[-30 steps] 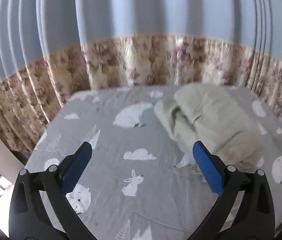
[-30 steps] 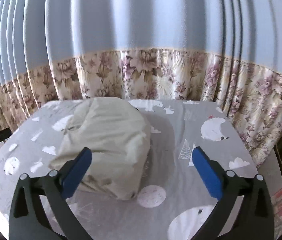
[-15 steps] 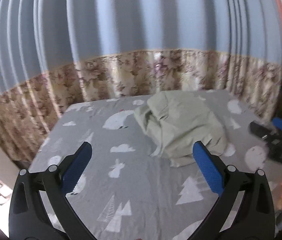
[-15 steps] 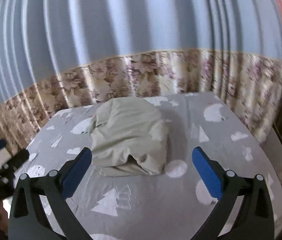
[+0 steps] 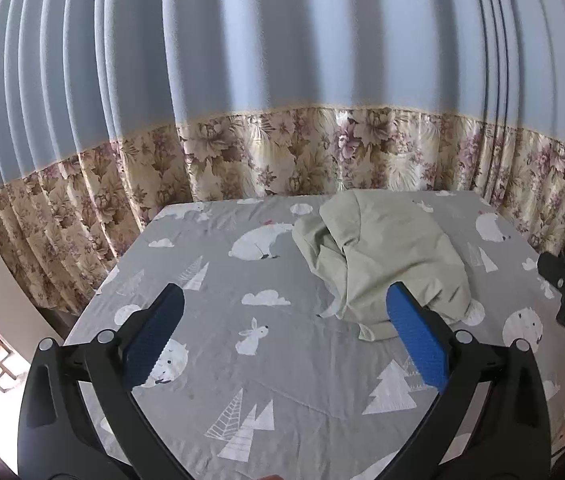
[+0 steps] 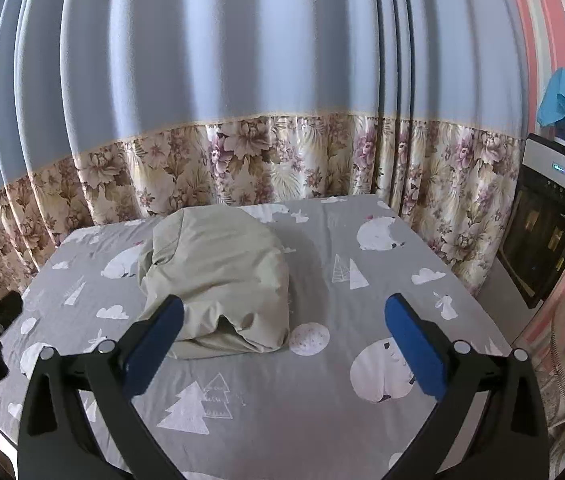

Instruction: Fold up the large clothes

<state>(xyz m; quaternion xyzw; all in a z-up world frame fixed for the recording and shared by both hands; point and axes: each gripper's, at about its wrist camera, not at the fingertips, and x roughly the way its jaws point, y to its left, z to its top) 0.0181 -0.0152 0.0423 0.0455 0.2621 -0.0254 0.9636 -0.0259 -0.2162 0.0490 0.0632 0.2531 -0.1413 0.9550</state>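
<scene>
So the crumpled pale-green cotton garment point(image 6: 218, 280) sits bunched mid-bed on the grey animal-print sheet point(image 5: 282, 360), ahead and left of my right gripper point(image 6: 282, 340), ahead-right of my left gripper point(image 5: 282, 336). Both sets of jaws wide apart, holding nothing. The right looks nearer, I'd say.

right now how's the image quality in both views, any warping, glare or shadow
Left wrist view: strong fisheye bends the curtain folds outward, dark corners, blown-out daylight at bottom left. Right wrist view: same warping; the garment is sharp and casts a soft shadow to its right on the sheet; no glare there.
</scene>
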